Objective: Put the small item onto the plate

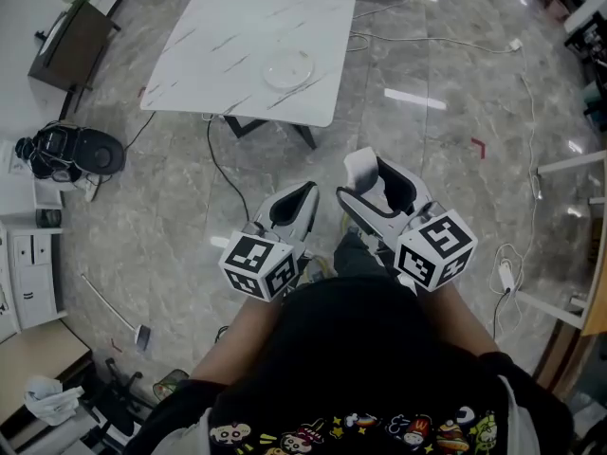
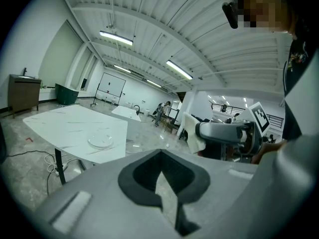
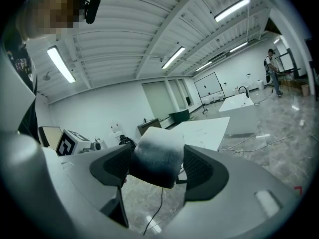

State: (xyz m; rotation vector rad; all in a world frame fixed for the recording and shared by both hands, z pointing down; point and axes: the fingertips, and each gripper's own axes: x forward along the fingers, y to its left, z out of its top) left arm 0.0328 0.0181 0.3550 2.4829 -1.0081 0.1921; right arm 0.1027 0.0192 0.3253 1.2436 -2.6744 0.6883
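Note:
A clear glass plate (image 1: 287, 68) lies on the white marble-patterned table (image 1: 237, 27), well ahead of me across the floor. My right gripper (image 1: 368, 180) is held close to my body and is shut on the small item (image 1: 361, 169), a soft white block. In the right gripper view the small item (image 3: 155, 158) is squeezed between the dark pads (image 3: 202, 173). My left gripper (image 1: 302, 200) is beside it, shut with nothing in it; its jaws meet in the left gripper view (image 2: 162, 183). That view also shows the plate (image 2: 101, 141) and the item (image 2: 192, 131).
A black appliance (image 1: 76, 150) and a wooden cabinet (image 1: 71, 41) stand at the left. Cables (image 1: 220, 164) run over the grey stone floor under the table. A power strip (image 1: 505, 275) and white frame legs (image 1: 569, 169) are at the right.

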